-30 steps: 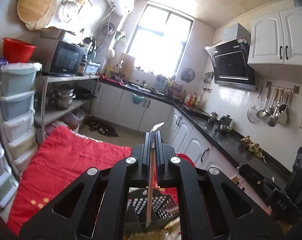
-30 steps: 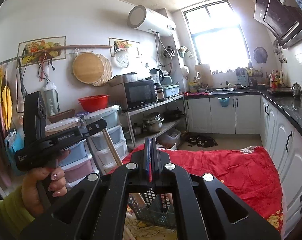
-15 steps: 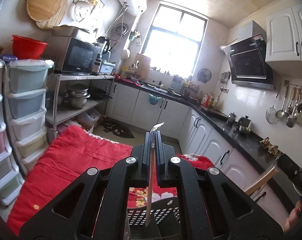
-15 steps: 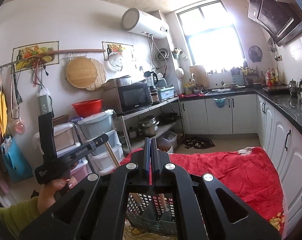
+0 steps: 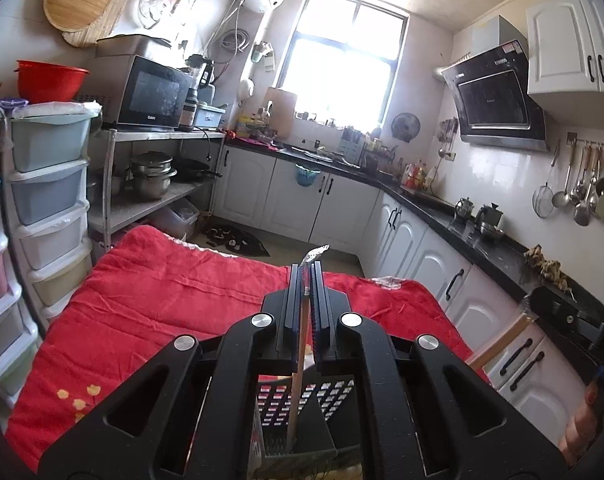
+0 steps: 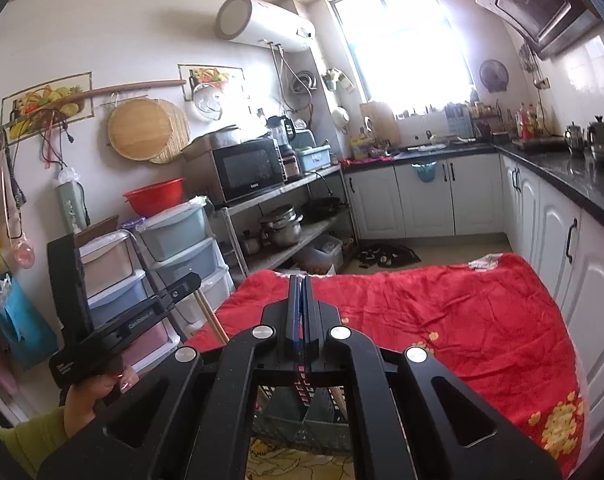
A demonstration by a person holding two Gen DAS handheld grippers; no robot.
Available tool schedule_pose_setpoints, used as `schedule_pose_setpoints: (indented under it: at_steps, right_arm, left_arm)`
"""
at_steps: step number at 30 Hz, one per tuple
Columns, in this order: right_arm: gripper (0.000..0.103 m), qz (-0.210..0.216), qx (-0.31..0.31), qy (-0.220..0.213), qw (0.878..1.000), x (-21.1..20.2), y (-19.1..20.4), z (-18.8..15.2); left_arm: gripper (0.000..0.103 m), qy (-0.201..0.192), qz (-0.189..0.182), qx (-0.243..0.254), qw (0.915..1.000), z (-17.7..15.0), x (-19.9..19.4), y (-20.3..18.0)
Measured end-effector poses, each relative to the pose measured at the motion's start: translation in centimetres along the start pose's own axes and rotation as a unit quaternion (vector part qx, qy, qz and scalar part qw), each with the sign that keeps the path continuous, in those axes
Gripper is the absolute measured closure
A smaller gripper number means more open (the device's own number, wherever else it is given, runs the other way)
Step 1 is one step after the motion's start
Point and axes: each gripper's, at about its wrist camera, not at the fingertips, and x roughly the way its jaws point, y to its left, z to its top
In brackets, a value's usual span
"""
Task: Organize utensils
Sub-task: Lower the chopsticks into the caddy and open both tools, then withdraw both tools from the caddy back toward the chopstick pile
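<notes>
Left gripper [image 5: 307,276]: clamped on wooden-handled utensil [image 5: 296,380], handle end possibly inside slotted basket [image 5: 334,396]. Right gripper [image 6: 300,292]: closed, nothing held.

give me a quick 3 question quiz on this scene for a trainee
1. What does the left hand-held gripper hold?
2. True or false: the cloth beyond the basket is blue.
3. The held item's lower end is: A) at the basket, B) on the counter, C) inside the microwave.
Key: 1 a wooden-handled utensil; 2 false, it is red; 3 A.
</notes>
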Motion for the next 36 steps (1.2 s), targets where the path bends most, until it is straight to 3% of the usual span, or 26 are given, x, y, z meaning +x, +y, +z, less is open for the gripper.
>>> schedule_pose_setpoints:
  at_steps: [7,8,10,11,12,19,24,26,36]
  right_arm:
    - [0.101,-0.015,-0.001,0.008,1.0,0.5,0.0,-1.0]
    - [0.099,-0.016,0.0,0.009,1.0,0.5,-0.1,-1.1]
    - [0.087,-0.019,0.0,0.011,1.0,0.5,-0.1,-1.3]
    - [0.074,-0.023,0.0,0.01,1.0,0.4,-0.1,-1.4]
    - [0.07,-0.027,-0.001,0.007,1.0,0.3,-0.1,-1.5]
    - [0.06,-0.042,0.001,-0.001,0.999,-0.8,-0.4,-2.0]
    - [0.051,-0.054,-0.003,-0.002,0.999,-1.8,-0.5,-2.4]
    - [0.048,-0.058,-0.009,-0.004,0.998,-2.2,-0.4,-2.6]
    - [0.042,-0.072,-0.023,0.001,0.997,-3.9,-0.1,-4.0]
  left_arm:
    - [0.098,0.011,0.005,0.005,0.9999,-1.2,-0.1,0.0]
    - [0.092,0.012,0.006,0.005,0.9999,-1.3,-0.1,0.0]
    - [0.084,0.012,0.008,0.004,0.9999,-1.4,-0.4,0.1]
    - [0.08,0.011,0.01,0.004,0.9999,-1.5,-0.5,0.1]
    - [0.076,0.011,0.011,0.003,0.9999,-1.5,-0.6,0.1]
    - [0.054,0.01,0.013,0.001,0.9999,-1.7,-2.0,0.4]
    - [0.02,0.004,0.009,-0.02,0.9997,-1.9,-3.4,1.1]
    - [0.012,-0.003,0.005,-0.031,0.9995,-1.9,-4.2,1.5]
    - [0.011,-0.007,0.012,-0.04,0.9991,-3.4,-6.9,2.3]
